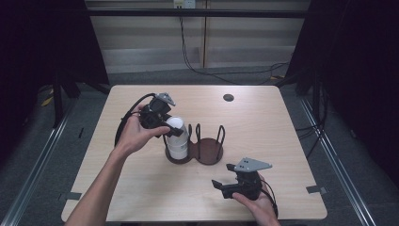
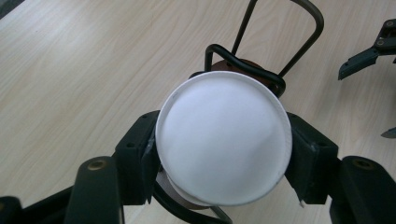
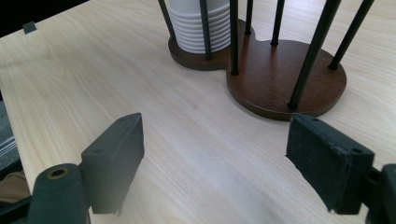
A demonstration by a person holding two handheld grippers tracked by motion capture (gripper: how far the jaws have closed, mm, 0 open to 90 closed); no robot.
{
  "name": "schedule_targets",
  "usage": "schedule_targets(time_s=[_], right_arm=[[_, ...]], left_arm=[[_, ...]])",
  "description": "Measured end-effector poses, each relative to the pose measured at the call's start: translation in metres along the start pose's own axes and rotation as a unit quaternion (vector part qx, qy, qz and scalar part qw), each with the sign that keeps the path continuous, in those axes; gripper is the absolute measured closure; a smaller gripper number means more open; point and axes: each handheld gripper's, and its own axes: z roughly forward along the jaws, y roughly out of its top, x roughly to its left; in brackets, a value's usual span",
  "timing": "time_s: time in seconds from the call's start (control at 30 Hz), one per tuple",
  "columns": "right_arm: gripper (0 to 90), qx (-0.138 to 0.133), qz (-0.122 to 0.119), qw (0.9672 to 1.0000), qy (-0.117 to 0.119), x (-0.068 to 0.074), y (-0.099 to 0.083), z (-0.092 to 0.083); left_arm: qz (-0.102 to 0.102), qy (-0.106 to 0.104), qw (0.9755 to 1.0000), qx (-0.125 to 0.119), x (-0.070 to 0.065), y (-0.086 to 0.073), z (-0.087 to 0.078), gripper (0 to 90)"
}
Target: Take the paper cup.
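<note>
White paper cup point(image 1: 176, 126) sits on top of a stack of cups point(image 1: 178, 147) in the left bay of a dark wood cup holder point(image 1: 209, 153) w/ black wire uprights point(image 1: 220, 135), roughly mid-surface, a bit left of centre. Top cup is tilted, its flat end turned up toward the left claw's camera. In the left claw view the cup point(image 2: 223, 140) is a white disc between the two black pads point(image 2: 308, 161), both pads pressing its rim on opposite sides. So left claw point(image 1: 162, 123) is pinching the top cup. Wire loops of the holder point(image 2: 261, 70) show just behind the cup in that view.

Left hand point(image 1: 136, 134) wraps the claw body, forearm coming in from the near-left edge; black cable loops off the far-left side of it.

Right bay of the holder has no cups in it; right claw view shows the brown base point(image 3: 285, 79) and ribbed stack point(image 3: 198, 28) at far side, bare wood in front.

Right claw point(image 1: 225, 181) is well apart from the holder, near-right part of the surface point(image 1: 263, 113), pads point(image 3: 327, 163) spread w/ nothing between them, pointing left toward the holder. Grey three-cornered plate point(image 1: 253, 164) on top, right hand point(image 1: 259, 202) gripping from the near edge.

Small dark round hole point(image 1: 228, 97) at far side of the surface, right of centre. Cables on the floor beyond the far edge.
</note>
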Motion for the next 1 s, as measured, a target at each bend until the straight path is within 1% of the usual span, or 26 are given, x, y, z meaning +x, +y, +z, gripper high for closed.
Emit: schedule_targets(time_s=[0.03, 0.07, 0.13, 0.17, 0.2, 0.23, 0.27, 0.3, 0.37, 0.43, 0.5, 0.57, 0.6, 0.67, 0.73, 0.77, 0.83, 0.93, 0.97, 1.0], right_arm=[[18.6, -0.001, 0.0, 1.0, -0.001, 0.0, 0.0, 0.0], [18.6, -0.001, 0.0, 1.0, -0.001, 0.0, 0.0, 0.0], [18.6, -0.001, 0.001, 1.0, -0.001, 0.0, 0.0, 0.0], [18.6, -0.001, 0.001, 1.0, -0.001, 0.0, 0.0, 0.0], [18.6, -0.001, 0.001, 1.0, -0.001, 0.0, 0.0, 0.0], [18.6, 0.0, 0.001, 1.0, -0.001, 0.0, 0.0, 0.0], [18.6, 0.0, 0.001, 1.0, -0.001, -0.001, 0.0, 0.0], [18.6, 0.0, 0.001, 1.0, 0.0, -0.001, 0.0, 0.0], [18.6, 0.001, 0.001, 1.0, 0.001, -0.001, 0.0, 0.0], [18.6, 0.0, 0.001, 1.0, 0.0, -0.001, 0.0, 0.0], [18.6, 0.0, 0.001, 1.0, 0.0, -0.001, 0.0, 0.0], [18.6, 0.0, 0.002, 1.0, 0.0, -0.001, 0.0, 0.0], [18.6, -0.001, 0.003, 1.0, 0.0, -0.001, 0.0, 0.0], [18.6, 0.0, 0.002, 1.0, 0.0, -0.001, 0.0, 0.0], [18.7, 0.001, 0.003, 1.0, 0.002, -0.001, 0.0, 0.0], [18.7, 0.001, 0.003, 1.0, 0.003, -0.001, 0.0, 0.0], [18.7, 0.0, 0.003, 1.0, 0.003, -0.001, 0.0, 0.0], [18.6, 0.0, 0.003, 1.0, 0.002, -0.001, 0.0, 0.0], [18.6, 0.0, 0.004, 1.0, 0.002, -0.001, 0.0, 0.0], [18.5, 0.0, 0.004, 1.0, 0.002, -0.001, 0.0, 0.0]], left_arm=[[-0.006, 0.001, 1.0, -0.005, -0.001, 0.0, 0.0, 36.2], [0.002, 0.001, 1.0, -0.005, 0.001, 0.0, -0.002, 36.2], [-0.002, 0.0, 0.9999, -0.012, 0.0, 0.0, -0.003, 36.3], [0.005, 0.001, 0.9999, -0.013, 0.0, 0.001, -0.004, 36.3], [-0.002, -0.002, 0.9998, -0.02, -0.001, 0.001, -0.004, 36.3], [0.007, -0.004, 0.9999, -0.014, 0.0, 0.001, -0.005, 36.3], [0.008, -0.002, 0.9999, -0.015, 0.0, 0.001, -0.006, 36.3], [0.005, -0.003, 0.9998, -0.019, 0.0, 0.001, -0.008, 36.3], [0.009, -0.003, 0.9996, -0.025, -0.001, 0.001, -0.01, 36.3], [0.01, 0.001, 0.9995, -0.031, -0.001, 0.001, -0.013, 36.4], [0.011, 0.001, 0.9992, -0.039, -0.001, 0.001, -0.017, 36.3], [0.01, 0.001, 0.9992, -0.039, -0.001, 0.002, -0.019, 36.3], [0.014, 0.004, 0.9992, -0.037, -0.001, 0.002, -0.02, 36.3], [0.01, -0.003, 0.9988, -0.048, -0.001, 0.002, -0.023, 36.3], [0.012, 0.003, 0.9986, -0.051, -0.001, 0.003, -0.025, 36.3], [0.009, 0.003, 0.9985, -0.054, -0.001, 0.003, -0.026, 36.3], [0.01, 0.005, 0.9977, -0.067, 0.0, 0.002, -0.03, 36.3], [-0.001, 0.003, 0.9959, -0.091, -0.001, 0.001, -0.033, 36.3], [0.003, 0.006, 0.9954, -0.095, -0.001, 0.002, -0.035, 36.3], [0.0, 0.008, 0.9949, -0.1, -0.002, 0.002, -0.037, 36.3]])
